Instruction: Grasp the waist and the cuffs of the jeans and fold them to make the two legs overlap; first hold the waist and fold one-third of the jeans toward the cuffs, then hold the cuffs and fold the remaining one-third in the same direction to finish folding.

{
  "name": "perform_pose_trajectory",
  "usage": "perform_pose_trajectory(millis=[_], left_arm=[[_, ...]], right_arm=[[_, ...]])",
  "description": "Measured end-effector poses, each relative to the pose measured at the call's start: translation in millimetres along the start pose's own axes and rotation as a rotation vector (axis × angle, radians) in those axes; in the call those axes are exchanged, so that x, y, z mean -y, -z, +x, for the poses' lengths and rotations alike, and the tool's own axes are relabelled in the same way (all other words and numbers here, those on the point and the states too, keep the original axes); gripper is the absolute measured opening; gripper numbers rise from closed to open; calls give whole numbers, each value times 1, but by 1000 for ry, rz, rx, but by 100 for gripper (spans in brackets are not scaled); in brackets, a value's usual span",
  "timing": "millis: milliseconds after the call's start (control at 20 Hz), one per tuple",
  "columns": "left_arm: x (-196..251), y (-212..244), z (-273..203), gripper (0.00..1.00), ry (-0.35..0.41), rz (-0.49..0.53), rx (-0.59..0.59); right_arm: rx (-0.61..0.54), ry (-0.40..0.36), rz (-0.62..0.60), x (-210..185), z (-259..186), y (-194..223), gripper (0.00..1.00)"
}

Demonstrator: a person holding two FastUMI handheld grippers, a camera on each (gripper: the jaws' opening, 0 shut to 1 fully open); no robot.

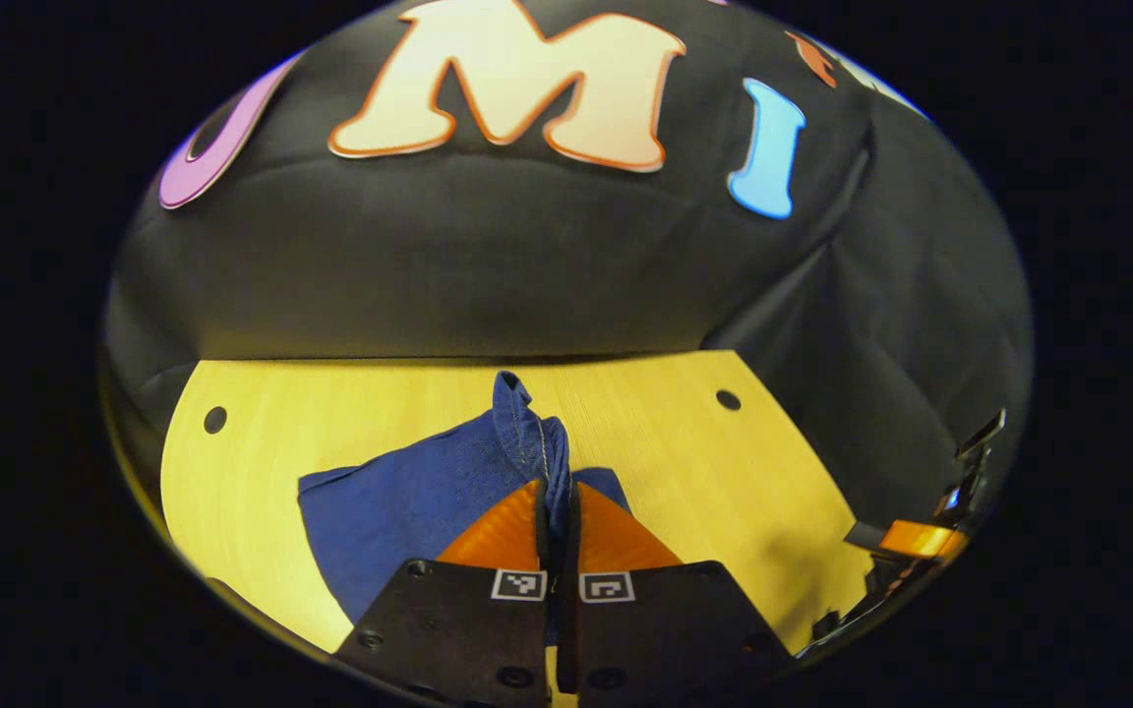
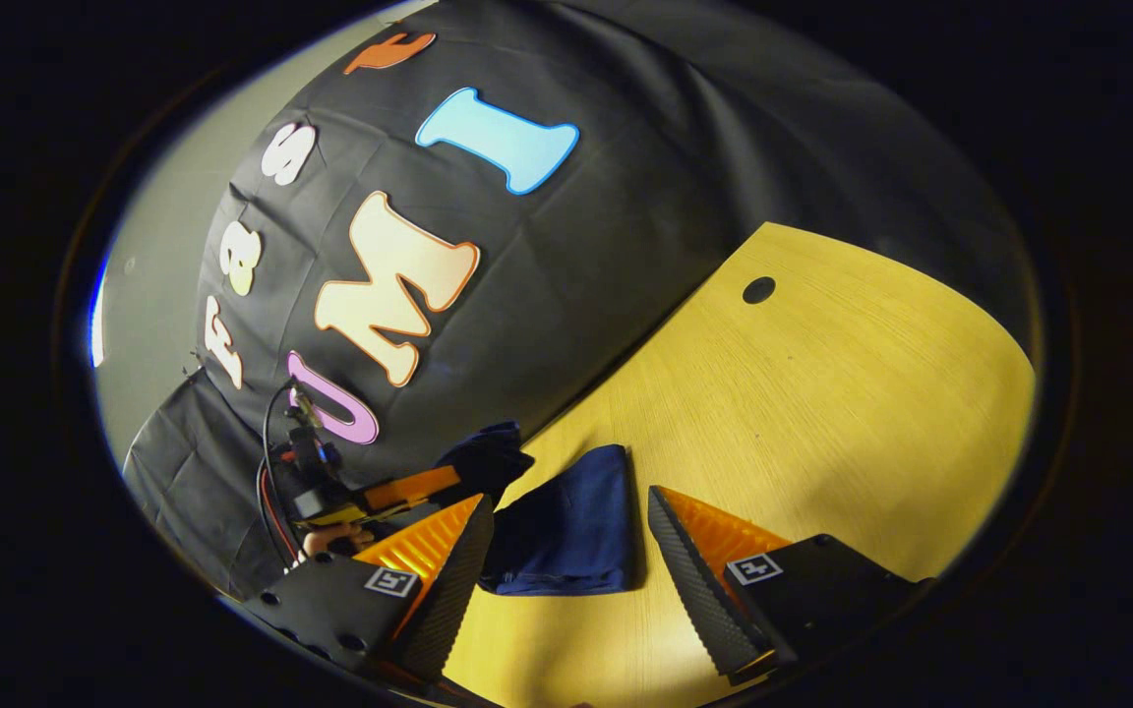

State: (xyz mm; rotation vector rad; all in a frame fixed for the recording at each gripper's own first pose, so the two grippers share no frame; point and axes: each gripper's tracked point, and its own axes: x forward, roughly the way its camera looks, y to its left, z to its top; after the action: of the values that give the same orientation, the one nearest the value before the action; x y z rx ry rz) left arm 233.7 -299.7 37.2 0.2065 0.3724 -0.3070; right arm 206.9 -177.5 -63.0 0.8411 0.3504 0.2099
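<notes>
The blue jeans (image 1: pixel 399 501) lie as a folded bundle on the yellow wooden table (image 1: pixel 685 433). In the left gripper view my left gripper (image 1: pixel 557 489) is shut on a seamed denim edge (image 1: pixel 525 423) that sticks up between its fingers. In the right gripper view the folded jeans (image 2: pixel 576 536) lie just ahead, between the spread fingers of my open right gripper (image 2: pixel 568 498), which touches nothing. Farther left, my left gripper (image 2: pixel 429 484), held by a hand, lifts a dark corner of denim (image 2: pixel 488 452) off the bundle.
The black cloth wall (image 1: pixel 488 275) rises right behind the table's far edge. The tabletop has round holes (image 1: pixel 728 399) (image 1: pixel 215 420) near its back corners. My right gripper (image 1: pixel 921 539) shows at the far right edge of the left gripper view. Bare wood (image 2: pixel 822 393) stretches right of the jeans.
</notes>
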Motion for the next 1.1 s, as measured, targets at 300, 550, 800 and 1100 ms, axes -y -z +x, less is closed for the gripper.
perform_pose_trajectory(millis=[300,550,800,1100], left_arm=[[12,99,12,0,-56,228,-103],[13,137,19,2,-52,267,-95],[42,118,-24,77,20,137,36],[3,89,-128,91,48,21,232]], right_arm=[[-46,25,-55,12,-4,14,98],[-79,28,-71,8,0,29,98],[-59,57,-123,-10,-11,39,97],[60,29,-181,-87,-21,58,98]])
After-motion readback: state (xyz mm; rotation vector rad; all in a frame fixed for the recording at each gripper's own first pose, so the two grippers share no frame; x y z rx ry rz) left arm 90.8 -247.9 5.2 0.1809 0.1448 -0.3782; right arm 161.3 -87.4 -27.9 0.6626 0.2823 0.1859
